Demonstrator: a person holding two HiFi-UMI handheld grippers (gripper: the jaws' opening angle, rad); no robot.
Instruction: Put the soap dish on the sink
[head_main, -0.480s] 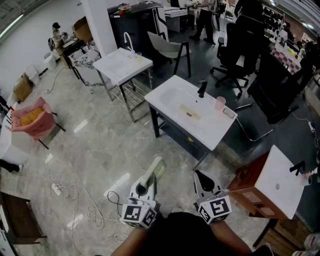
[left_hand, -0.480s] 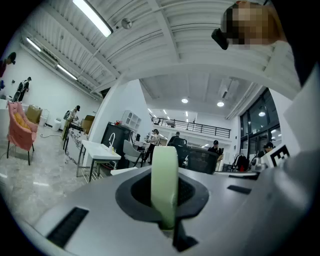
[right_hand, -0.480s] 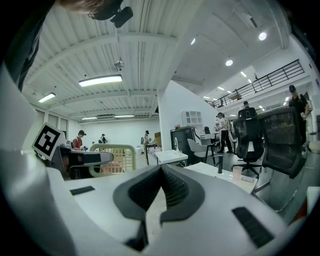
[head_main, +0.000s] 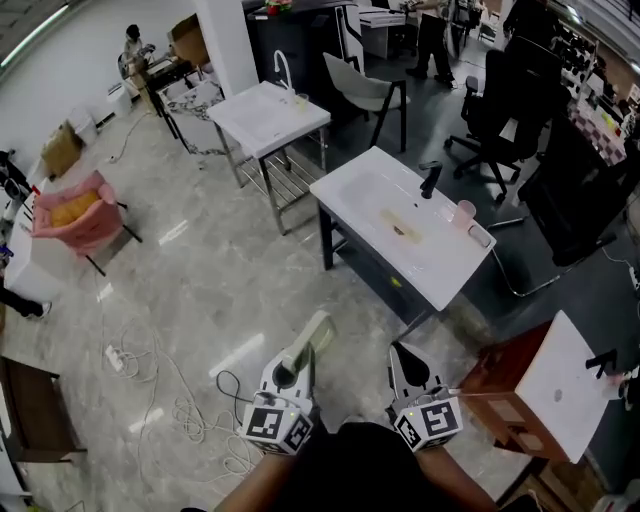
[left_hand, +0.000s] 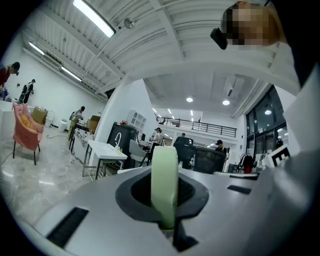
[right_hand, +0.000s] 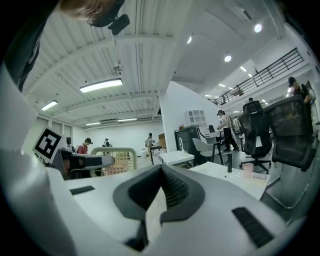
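Observation:
A pale green soap dish (head_main: 311, 338) sticks out forward from my left gripper (head_main: 291, 370), which is shut on its near end. The left gripper view shows the soap dish (left_hand: 165, 180) edge-on, upright between the dark pads. My right gripper (head_main: 402, 360) is beside it, shut with nothing in it. From the right gripper view the slatted soap dish (right_hand: 114, 161) appears at the left. The white sink (head_main: 445, 272) with a black tap (head_main: 431, 180) stands ahead on the floor, well away from both grippers.
A pink cup (head_main: 465, 211) stands on the sink's far right corner. A second white sink (head_main: 262, 118) is further back, a pink chair (head_main: 78, 216) at the left. Cables (head_main: 150, 385) lie on the floor at left. A brown cabinet with a white top (head_main: 545, 385) is at right.
The room has slid a little right and down in the head view. Both grippers sit at the same spot in the picture, the left still holding the soap dish.

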